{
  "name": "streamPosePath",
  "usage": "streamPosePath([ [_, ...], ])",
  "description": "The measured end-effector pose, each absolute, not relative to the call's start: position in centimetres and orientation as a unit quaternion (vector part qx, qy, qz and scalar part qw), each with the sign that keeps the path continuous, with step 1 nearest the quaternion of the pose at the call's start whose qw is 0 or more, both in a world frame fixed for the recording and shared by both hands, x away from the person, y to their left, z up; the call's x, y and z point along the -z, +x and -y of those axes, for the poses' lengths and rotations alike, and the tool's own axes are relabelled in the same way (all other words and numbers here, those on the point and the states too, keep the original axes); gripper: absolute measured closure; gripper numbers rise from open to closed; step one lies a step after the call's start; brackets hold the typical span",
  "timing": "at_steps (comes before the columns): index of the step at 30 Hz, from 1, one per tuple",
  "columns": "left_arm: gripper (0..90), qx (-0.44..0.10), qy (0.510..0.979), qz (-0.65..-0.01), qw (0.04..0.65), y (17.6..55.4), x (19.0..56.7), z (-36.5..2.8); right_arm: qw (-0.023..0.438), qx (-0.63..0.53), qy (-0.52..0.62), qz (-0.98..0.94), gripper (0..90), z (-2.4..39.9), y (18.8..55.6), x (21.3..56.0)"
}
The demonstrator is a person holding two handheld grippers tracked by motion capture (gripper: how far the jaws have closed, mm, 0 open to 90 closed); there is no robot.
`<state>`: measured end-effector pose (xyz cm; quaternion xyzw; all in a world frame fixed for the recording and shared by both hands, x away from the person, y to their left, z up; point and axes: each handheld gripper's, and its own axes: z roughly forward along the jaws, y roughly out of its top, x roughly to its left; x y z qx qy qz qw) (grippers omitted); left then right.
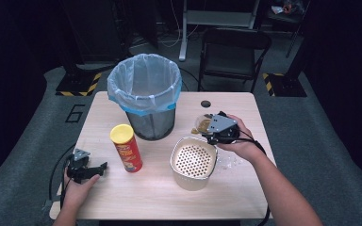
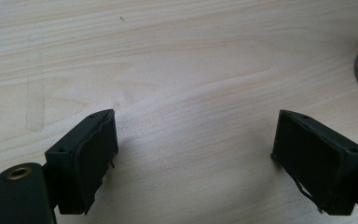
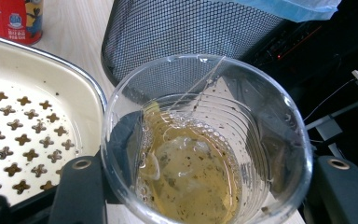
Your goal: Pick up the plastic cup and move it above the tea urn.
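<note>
While clamped in the right tool [image 3: 200, 186], the plastic cup [image 3: 205, 144] stands upright.

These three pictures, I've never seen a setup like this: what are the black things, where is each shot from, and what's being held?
A person at a wooden table holds hand-worked tongs in each hand. The high view looks down from above; the other two cameras ride on the tongs. The right tongs clamp a clear plastic cup of yellowish liquid with a tea bag. The left tongs stand open above bare wood. On the table: a mesh bin with a bag, a red chip can and a cream strainer basket.
</note>
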<state>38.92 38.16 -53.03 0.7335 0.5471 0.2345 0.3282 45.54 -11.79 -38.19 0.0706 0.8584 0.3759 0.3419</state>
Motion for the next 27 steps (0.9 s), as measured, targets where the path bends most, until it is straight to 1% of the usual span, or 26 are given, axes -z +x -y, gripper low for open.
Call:
streamPosePath([
  [5,13.4,-0.235,0.733,-0.547,0.328,38.9,53.0,-38.2,0.349,-0.374,0.064,-0.857,37.4,11.7,45.4,38.2],
  [11,13.4,-0.239,0.73,-0.548,0.332,39.0,53.1,-38.1,0.369,-0.368,0.04,-0.853,37.4,11.4,45.0,38.2],
  [12,13.4,-0.234,0.734,-0.547,0.328,38.9,53.0,-38.2,0.38,-0.364,0.029,-0.85,37.4,11.2,44.8,38.4],
  [16,13.4,-0.237,0.731,-0.548,0.33,38.9,53.1,-38.1,0.397,-0.35,0.0,-0.849,37.4,10.6,44.5,38.8],
  [18,13.4,-0.235,0.733,-0.548,0.329,38.9,53.0,-38.2,0.398,-0.349,-0.004,-0.848,37.3,10.5,44.4,38.8],
  [22,13.4,-0.235,0.733,-0.548,0.329,38.9,53.0,-38.2,0.42,-0.335,-0.034,-0.843,37.4,10.0,44.0,39.0],
  [27,13.4,-0.235,0.733,-0.548,0.329,38.9,53.0,-38.2,0.435,-0.318,-0.054,-0.84,37.4,9.7,43.6,39.2],
])
